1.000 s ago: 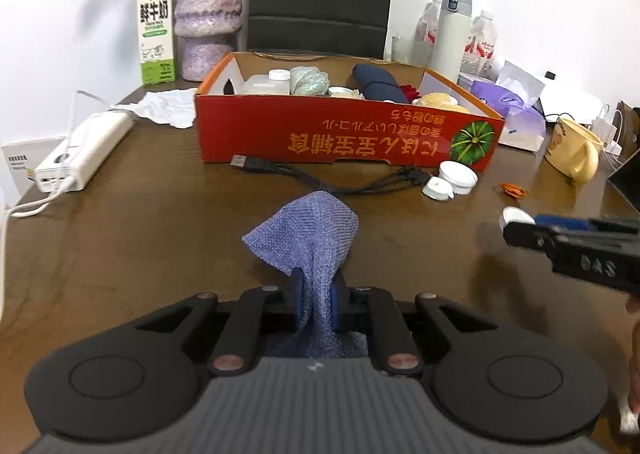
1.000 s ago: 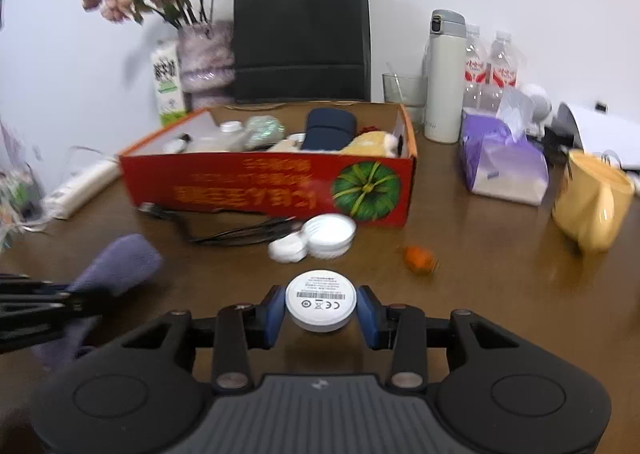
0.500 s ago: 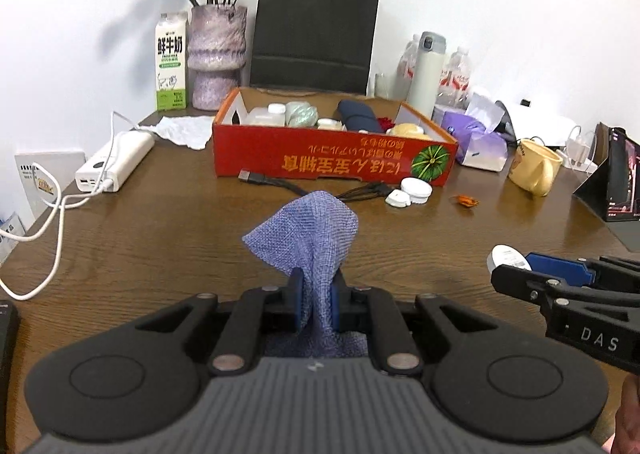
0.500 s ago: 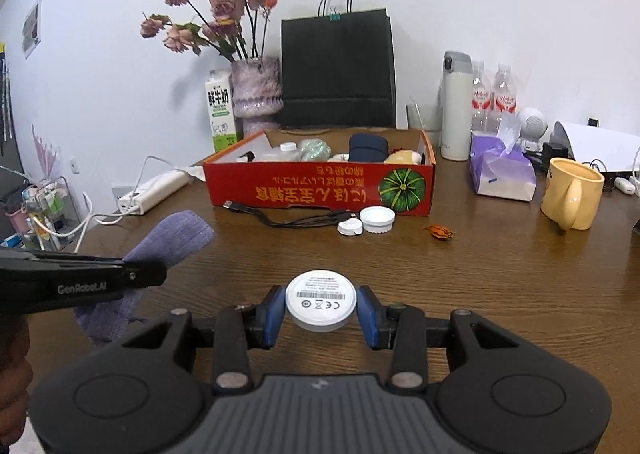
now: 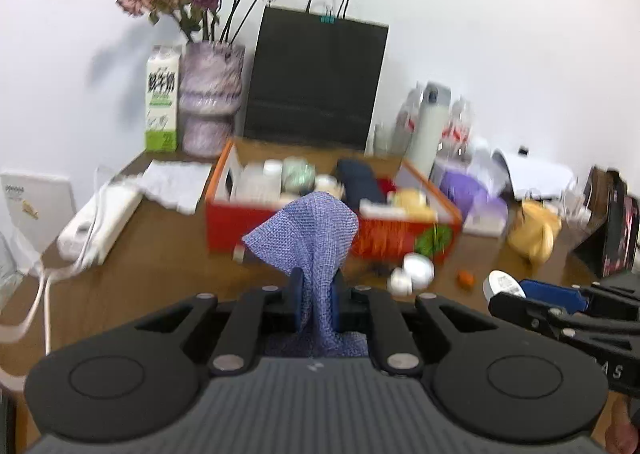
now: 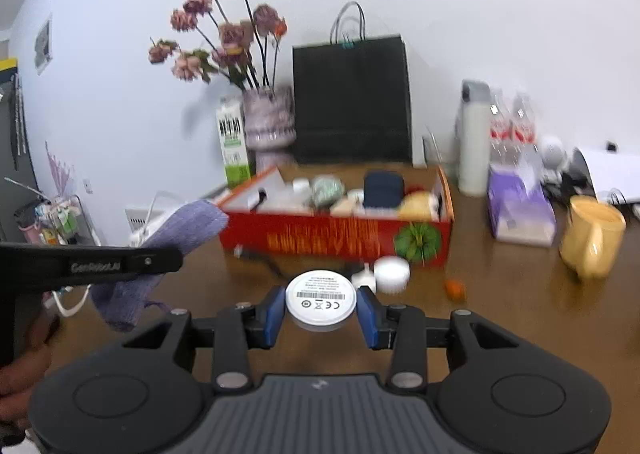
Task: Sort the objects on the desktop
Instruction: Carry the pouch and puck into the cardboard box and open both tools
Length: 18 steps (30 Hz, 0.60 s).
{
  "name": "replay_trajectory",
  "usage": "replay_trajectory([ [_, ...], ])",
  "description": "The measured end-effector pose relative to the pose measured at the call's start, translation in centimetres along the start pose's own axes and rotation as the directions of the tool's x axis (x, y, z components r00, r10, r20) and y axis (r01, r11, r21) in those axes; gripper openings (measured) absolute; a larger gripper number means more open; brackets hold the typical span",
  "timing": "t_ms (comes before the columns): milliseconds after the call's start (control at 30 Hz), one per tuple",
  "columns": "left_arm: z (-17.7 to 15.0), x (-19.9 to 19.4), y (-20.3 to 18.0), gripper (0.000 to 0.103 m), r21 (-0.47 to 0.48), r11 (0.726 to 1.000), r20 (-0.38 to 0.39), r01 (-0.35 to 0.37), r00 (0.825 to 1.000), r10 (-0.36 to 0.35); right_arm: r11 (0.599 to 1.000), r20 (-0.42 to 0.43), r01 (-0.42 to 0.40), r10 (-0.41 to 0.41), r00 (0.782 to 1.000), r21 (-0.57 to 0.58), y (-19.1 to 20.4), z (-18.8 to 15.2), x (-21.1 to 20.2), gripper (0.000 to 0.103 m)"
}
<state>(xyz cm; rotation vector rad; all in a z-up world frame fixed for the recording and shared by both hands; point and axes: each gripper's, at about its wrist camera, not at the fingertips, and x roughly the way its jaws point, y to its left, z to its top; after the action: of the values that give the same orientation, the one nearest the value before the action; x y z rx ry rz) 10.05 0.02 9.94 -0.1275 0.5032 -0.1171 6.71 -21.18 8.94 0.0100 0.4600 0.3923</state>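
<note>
Holding: left tongs (image 5: 316, 304) pinching blue cloth (image 5: 308, 230), nearly closed, above worktop (image 5: 160, 266) before red box (image 6: 332, 238). Cloth: soft, light, drooping; gripping bunched middle. Right tongs (image 6: 320, 316) part-open, clamping white puck (image 6: 320, 300) by rim. Puck: rigid, smooth, likely slipping; keeping level.

A plain white wall (image 6: 480, 14), evenly lit, rises behind a brown wooden table (image 6: 520, 314), with a wall socket (image 6: 86, 185) at nine o'clock and a cluttered wire rack (image 6: 60, 222) just below it.
</note>
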Motion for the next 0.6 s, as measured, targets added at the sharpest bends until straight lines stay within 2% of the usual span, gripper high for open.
replay_trajectory([
  [100,3.4,2.9,0.2,0.013,0.055,0.998,0.050,-0.012,0.999,0.009,0.999,0.034,0.008,-0.007,0.999,-0.044,-0.5,2.9,2.4,0.038],
  [167,5.1,5.6,0.3,0.013,0.093,0.995,0.064,-0.036,0.998,0.030,0.999,0.035,-0.018,0.020,0.999,-0.047,-1.4,5.3,5.0,0.038],
  [267,7.6,10.5,0.8,0.014,0.099,0.995,0.019,-0.033,0.999,0.031,0.997,-0.005,-0.078,0.078,0.997,0.003,-3.2,8.6,10.0,0.038],
  [367,9.3,15.1,1.4,0.014,0.098,0.995,-0.024,-0.026,0.999,0.028,0.978,-0.072,-0.152,0.164,0.984,0.144,-5.6,11.5,15.9,0.038],
  [433,9.6,17.9,1.7,0.014,0.102,0.993,-0.056,-0.056,0.996,0.062,0.971,-0.103,-0.162,0.182,0.978,0.175,-6.1,12.8,19.2,0.038],
  [500,9.8,20.3,2.1,0.015,0.099,0.994,-0.100,-0.046,0.993,0.056,0.976,-0.142,-0.130,0.156,0.978,0.172,-6.3,13.8,22.6,0.038],
  [533,9.8,21.4,2.4,0.017,0.089,0.996,-0.113,-0.033,0.993,0.043,0.981,-0.168,-0.104,0.131,0.977,0.161,-6.3,14.1,24.6,0.038],
  [600,9.8,23.3,2.7,0.035,0.097,0.994,-0.155,-0.046,0.986,0.061,0.986,-0.214,-0.063,0.096,0.972,0.156,-6.3,14.2,27.8,0.038],
])
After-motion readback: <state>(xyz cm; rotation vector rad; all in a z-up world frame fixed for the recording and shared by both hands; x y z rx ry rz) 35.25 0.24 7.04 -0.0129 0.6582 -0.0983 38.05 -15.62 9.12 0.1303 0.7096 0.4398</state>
